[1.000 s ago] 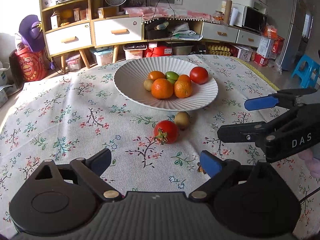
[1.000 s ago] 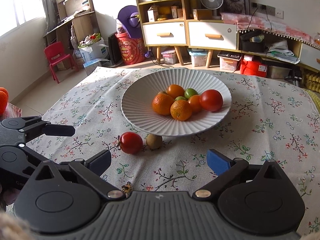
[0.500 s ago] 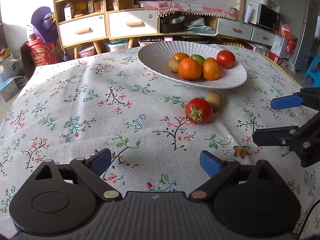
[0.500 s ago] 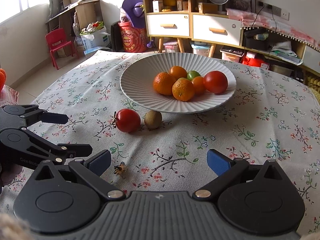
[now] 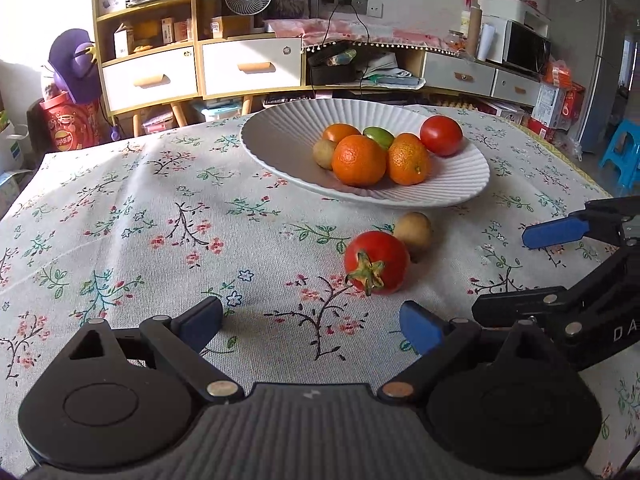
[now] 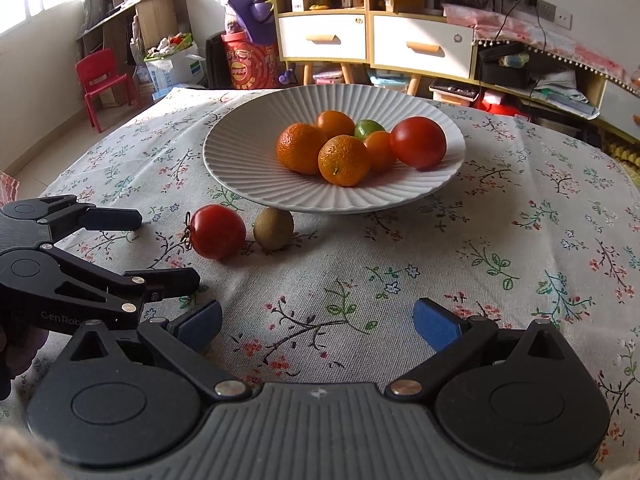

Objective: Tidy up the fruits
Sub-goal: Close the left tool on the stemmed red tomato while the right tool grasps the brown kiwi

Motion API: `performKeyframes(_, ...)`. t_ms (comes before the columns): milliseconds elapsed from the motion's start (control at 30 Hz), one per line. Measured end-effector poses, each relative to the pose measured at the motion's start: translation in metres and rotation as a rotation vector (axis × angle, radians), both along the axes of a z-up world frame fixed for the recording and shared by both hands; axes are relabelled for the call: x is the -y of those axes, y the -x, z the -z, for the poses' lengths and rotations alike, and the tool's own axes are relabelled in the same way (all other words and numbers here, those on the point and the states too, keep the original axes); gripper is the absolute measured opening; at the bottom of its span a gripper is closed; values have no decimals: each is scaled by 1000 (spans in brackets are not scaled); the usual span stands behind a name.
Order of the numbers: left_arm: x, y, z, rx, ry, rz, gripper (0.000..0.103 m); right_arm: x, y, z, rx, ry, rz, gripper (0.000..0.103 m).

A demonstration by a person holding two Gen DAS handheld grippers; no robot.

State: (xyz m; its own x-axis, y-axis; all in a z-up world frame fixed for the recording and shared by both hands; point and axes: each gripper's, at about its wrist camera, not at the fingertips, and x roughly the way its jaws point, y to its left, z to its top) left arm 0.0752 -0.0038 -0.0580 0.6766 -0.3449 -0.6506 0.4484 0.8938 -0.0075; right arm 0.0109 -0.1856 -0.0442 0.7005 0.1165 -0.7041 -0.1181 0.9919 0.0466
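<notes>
A red tomato [image 5: 377, 262] and a brown kiwi [image 5: 413, 230] lie on the flowered tablecloth just in front of a white ribbed plate [image 5: 280, 140]. The plate holds oranges [image 5: 359, 160], a green fruit, a kiwi and a second tomato [image 5: 441, 135]. My left gripper [image 5: 312, 326] is open and empty, low over the cloth, with the loose tomato just beyond its right finger. My right gripper [image 6: 316, 322] is open and empty; the tomato [image 6: 217, 231] and kiwi [image 6: 273, 228] lie ahead to its left. Each gripper shows in the other's view, the left one [image 6: 160, 248] and the right one [image 5: 516, 268], both open.
The table's far edge lies behind the plate [image 6: 240, 160]. Beyond it stand shelves with drawers [image 5: 252, 66], a red bucket [image 5: 70, 128] and a red chair [image 6: 104, 86]. A blue stool [image 5: 622, 148] stands at the right.
My left gripper has come lower and closer to the loose tomato, which looks larger and nearer its right finger. My right gripper has also moved forward toward the plate.
</notes>
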Motion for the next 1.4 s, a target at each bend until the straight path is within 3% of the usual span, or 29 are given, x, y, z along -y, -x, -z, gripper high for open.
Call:
performKeyframes(100, 5, -2, 0, 1, 4, 7, 96, 0, 1, 0, 2, 4, -2, 102)
performKeyframes(200, 8, -4, -2, 0, 15, 18, 89, 0, 1, 1, 4, 13, -8, 102)
performKeyframes(333, 11, -6, -6, -4, 34, 44, 68, -4, 2, 2, 14, 36, -14, 102)
performKeyframes(467, 12, -7, -10, -26, 62, 69, 37, -5, 0, 1, 24, 37, -8, 102)
performKeyframes(833, -2, -4, -15, -41, 33, 14, 36, -19, -15, 0, 69, 32, -31, 91)
performKeyframes(1133, -13, -3, -13, -49, 47, 0, 37, -27, -22, -1, 99, 52, -54, 63)
performKeyframes(1400, -13, -10, -10, -65, 112, -15, 41, -24, -28, -3, 96, -32, -68, 39)
